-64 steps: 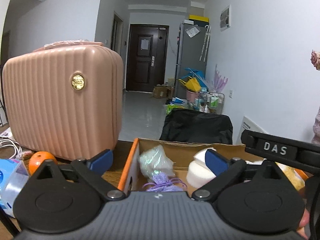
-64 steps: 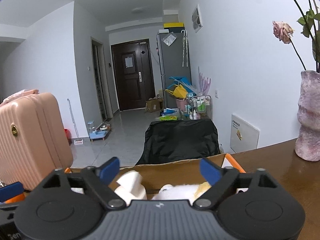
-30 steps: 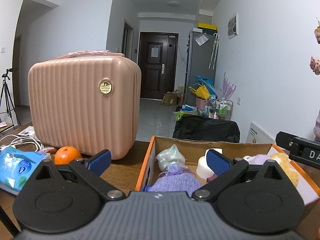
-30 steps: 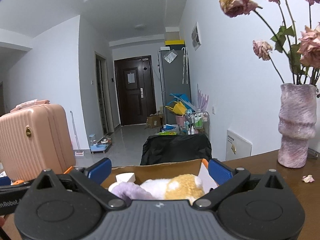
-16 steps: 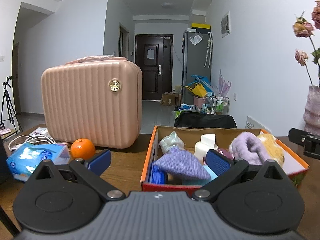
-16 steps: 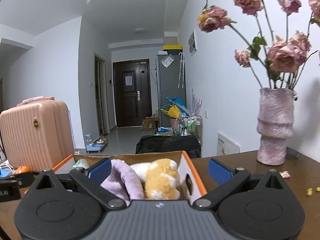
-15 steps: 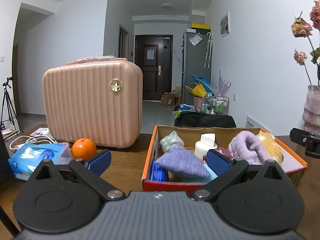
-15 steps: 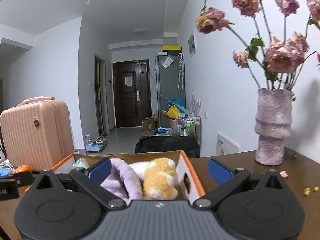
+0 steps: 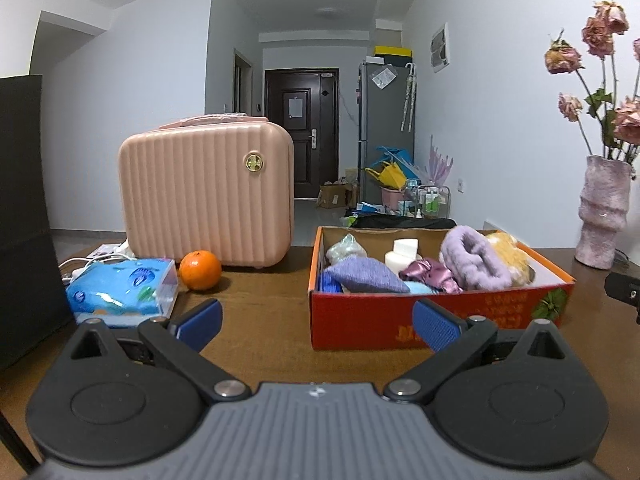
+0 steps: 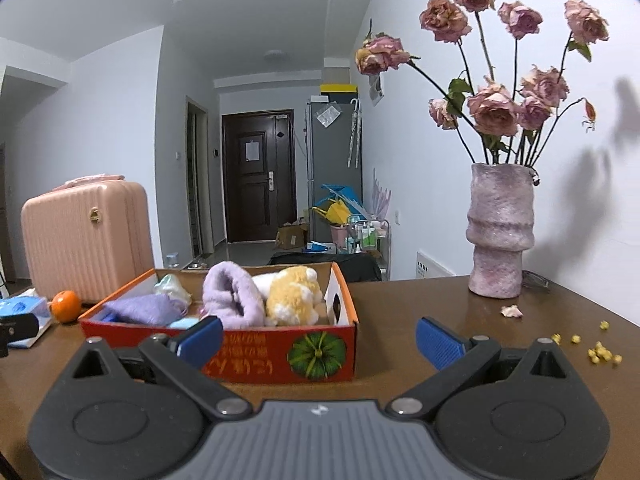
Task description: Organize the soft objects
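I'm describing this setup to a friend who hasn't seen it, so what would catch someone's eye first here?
Probably the red cardboard box in the middle of the wooden table, heaped with soft things such as a lilac fluffy roll and a yellow plush toy. Left of it stands a ribbed pink case with an orange in front. At the far right, a mottled vase holds dried roses.

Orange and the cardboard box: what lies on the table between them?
Nothing: in the left wrist view, only bare brown tabletop separates the orange from the box. The pink case stands behind that gap.
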Demonstrator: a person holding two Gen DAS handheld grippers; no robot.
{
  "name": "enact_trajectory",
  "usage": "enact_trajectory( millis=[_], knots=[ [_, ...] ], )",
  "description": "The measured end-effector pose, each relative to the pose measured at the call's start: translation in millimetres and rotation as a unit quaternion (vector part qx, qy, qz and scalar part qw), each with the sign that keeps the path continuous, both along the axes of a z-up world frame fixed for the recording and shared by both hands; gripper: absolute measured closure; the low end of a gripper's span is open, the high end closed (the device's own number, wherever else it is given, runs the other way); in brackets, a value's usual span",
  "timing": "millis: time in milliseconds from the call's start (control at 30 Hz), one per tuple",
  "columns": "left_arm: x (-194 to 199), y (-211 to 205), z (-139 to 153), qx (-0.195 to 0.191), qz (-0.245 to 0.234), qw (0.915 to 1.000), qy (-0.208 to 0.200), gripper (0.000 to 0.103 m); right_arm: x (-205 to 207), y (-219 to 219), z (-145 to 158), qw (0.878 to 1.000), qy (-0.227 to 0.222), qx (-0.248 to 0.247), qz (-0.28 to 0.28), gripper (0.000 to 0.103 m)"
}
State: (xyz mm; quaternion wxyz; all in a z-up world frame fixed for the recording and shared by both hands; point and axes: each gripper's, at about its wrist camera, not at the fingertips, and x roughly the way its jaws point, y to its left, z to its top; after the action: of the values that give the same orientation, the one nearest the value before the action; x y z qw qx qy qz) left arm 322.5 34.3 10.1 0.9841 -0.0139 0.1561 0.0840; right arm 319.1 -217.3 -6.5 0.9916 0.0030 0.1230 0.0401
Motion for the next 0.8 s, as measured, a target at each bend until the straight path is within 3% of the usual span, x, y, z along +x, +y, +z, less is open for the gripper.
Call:
enact_trajectory(
  millis=[567,800],
  knots=[
    [-121,-6,-5,0.003,-0.051,0.9987,0.0,0.0,-134,-8,-5,0.999,-0.018,-0.021,0.036,0.0],
    [-162,-5,-15,-0.005,-0.058,0.9983,0.006,0.0,-172,-12,-14,0.998,0.018,-0.01,0.052,0.0]
  ],
)
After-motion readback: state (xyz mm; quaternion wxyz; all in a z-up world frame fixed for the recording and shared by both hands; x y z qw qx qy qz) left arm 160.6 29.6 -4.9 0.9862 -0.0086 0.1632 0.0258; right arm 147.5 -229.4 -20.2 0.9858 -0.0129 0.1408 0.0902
